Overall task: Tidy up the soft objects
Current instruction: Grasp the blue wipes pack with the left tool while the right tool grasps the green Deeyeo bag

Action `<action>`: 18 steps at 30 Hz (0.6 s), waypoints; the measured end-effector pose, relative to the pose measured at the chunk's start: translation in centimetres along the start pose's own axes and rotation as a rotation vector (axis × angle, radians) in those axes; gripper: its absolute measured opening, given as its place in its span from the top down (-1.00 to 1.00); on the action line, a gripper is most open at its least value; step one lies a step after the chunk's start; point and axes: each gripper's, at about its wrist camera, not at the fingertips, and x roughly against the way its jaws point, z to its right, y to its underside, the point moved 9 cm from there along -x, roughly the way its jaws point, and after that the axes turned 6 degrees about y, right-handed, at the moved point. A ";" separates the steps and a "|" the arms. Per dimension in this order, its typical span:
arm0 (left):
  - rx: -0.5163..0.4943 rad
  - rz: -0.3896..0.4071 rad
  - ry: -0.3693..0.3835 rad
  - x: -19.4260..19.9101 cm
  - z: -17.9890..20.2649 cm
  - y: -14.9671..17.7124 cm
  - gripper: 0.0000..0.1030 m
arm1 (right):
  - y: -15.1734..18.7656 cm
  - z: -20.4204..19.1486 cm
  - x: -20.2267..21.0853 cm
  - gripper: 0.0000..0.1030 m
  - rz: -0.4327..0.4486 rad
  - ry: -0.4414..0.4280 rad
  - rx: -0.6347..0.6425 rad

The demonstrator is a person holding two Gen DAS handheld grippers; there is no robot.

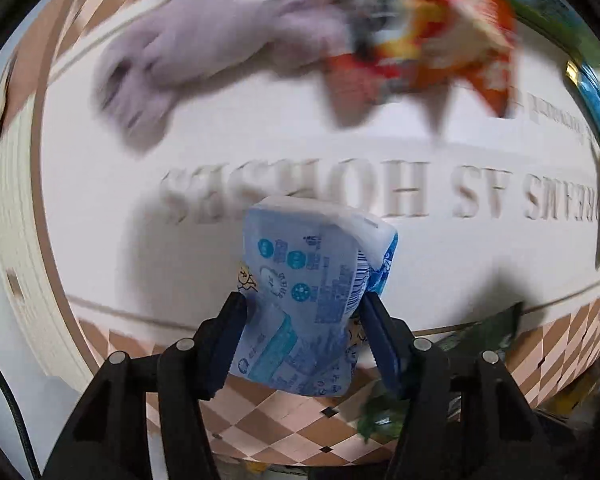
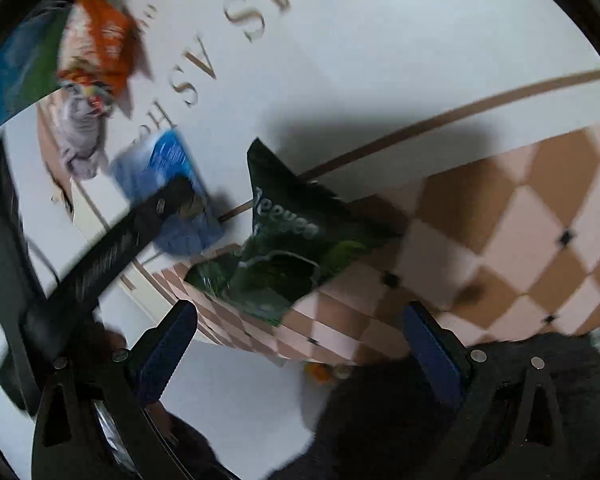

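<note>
Tissue pack (image 1: 312, 300) btwn left tool (image 1: 302, 308) fingers

White mat (image 1: 140, 216) w/ grey upside-down lettering "AS HORSES" (image 1: 300, 192) across its middle. Thin brown line (image 2: 460, 112) borders the white area; beyond it a tan/pink diamond-check band (image 2: 520, 232) at mat's edge, small black diamonds (image 2: 566, 236) at the check corners.
</note>
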 end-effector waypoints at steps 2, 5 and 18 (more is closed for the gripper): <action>0.044 -0.006 0.036 0.0 -1.0 0.6 -0.11 | -0.4 -0.3 -1.6 -0.91 -0.013 -0.037 -0.053; 0.067 0.000 0.063 0.1 -1.7 0.8 -0.11 | -0.5 -0.4 -3.4 -0.32 -0.022 -0.011 -0.075; 0.048 -0.028 0.134 -2.3 0.3 1.3 -0.31 | -0.3 0.8 4.8 0.26 0.248 0.668 0.501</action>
